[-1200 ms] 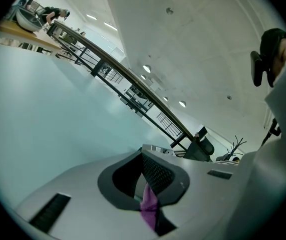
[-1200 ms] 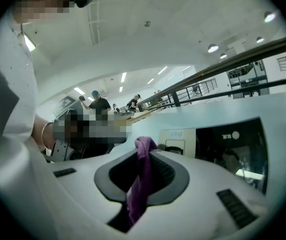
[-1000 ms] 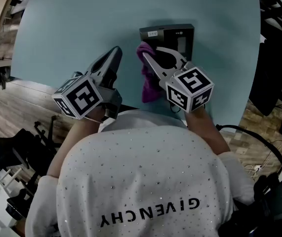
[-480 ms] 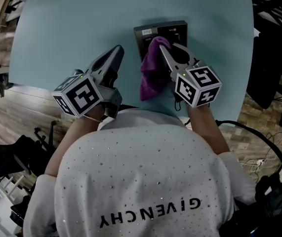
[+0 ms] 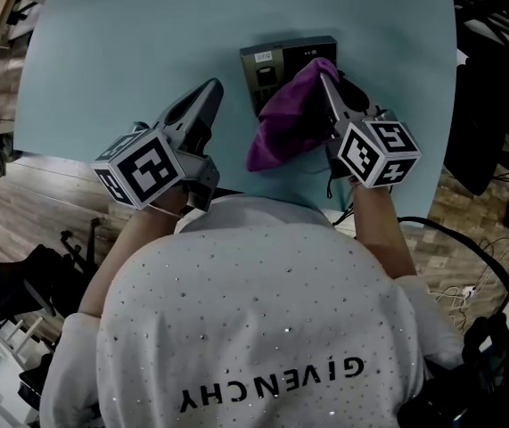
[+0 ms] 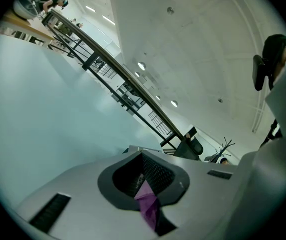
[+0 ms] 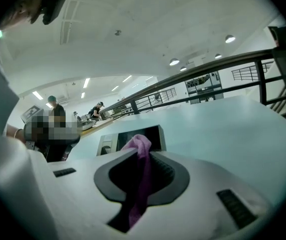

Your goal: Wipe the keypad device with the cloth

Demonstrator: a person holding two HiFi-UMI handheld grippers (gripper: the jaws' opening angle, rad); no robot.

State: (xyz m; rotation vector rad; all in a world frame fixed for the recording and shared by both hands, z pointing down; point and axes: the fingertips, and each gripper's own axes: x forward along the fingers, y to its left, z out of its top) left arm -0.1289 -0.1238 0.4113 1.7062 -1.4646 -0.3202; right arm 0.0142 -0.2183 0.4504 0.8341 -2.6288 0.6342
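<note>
The dark keypad device (image 5: 272,59) lies flat on the pale blue table (image 5: 129,34), towards its far side. My right gripper (image 5: 327,77) is shut on a purple cloth (image 5: 288,119), which drapes over the device's near right part and hangs back towards me. In the right gripper view the cloth (image 7: 141,145) sticks up out of the shut jaws of the right gripper (image 7: 144,154), with the device (image 7: 128,138) just beyond. My left gripper (image 5: 209,92) is shut and rests to the left of the device. In the left gripper view a thin purple sliver (image 6: 148,204) shows in the seam of the left gripper (image 6: 138,153); what it is I cannot tell.
The table's near edge (image 5: 76,150) runs just in front of the person's body. Wooden floor (image 5: 22,194) lies at the left. Dark stands and cables (image 5: 486,141) crowd the right side. People stand far off at a counter (image 7: 57,111).
My right gripper has carried the cloth to the right and farther across the device; the cloth now spreads over its near right part. The left gripper has stayed put.
</note>
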